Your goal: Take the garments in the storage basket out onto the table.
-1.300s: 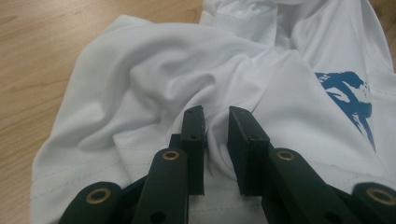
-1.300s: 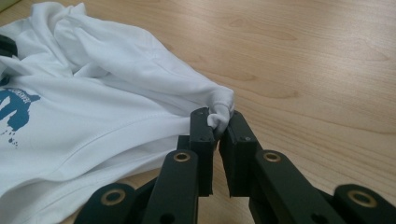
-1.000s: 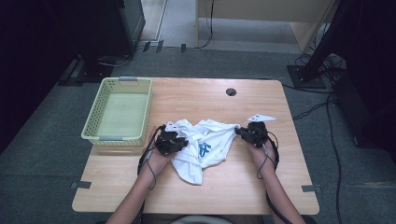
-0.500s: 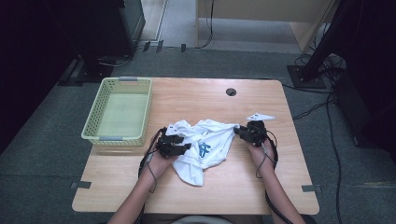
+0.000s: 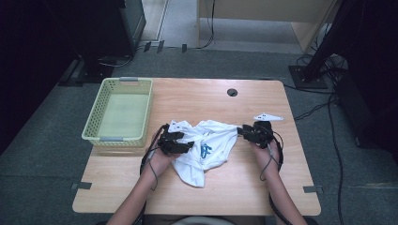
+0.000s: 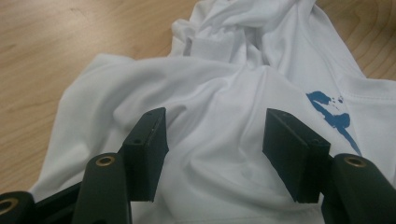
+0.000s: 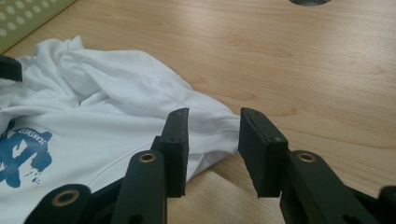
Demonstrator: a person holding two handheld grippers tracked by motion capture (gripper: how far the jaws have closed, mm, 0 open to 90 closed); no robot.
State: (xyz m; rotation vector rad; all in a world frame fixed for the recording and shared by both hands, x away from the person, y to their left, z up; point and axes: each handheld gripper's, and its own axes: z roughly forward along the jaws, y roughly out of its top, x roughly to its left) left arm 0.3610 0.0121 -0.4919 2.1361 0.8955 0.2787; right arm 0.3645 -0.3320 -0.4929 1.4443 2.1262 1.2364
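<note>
1. White cloth, a shirt with a blue print, lies crumpled on your table, a little nearer your side than the middle.
2. Your left tool sits at the shirt's left edge. Its jaws have just been opening and now stand well apart.
3. In the left gripper view a raised fold of the shirt lies between those jaws, but the pads do not press on it; the left tool holds nothing.
4. Your right tool sits at the shirt's right edge, pointing left across the table.
5. Its jaws have also just been opening. In the right gripper view the right tool shows a moderate gap, with the shirt's hem lying just behind and below the left-hand jaw; nothing is gripped.
6. The blue print faces up, towards the shirt's middle.
7. A pale green basket stands at the table's left side, just beside your left hand and apart from the shirt.
8. A small dark round hole sits in the table near the far edge, well apart from the shirt.
</note>
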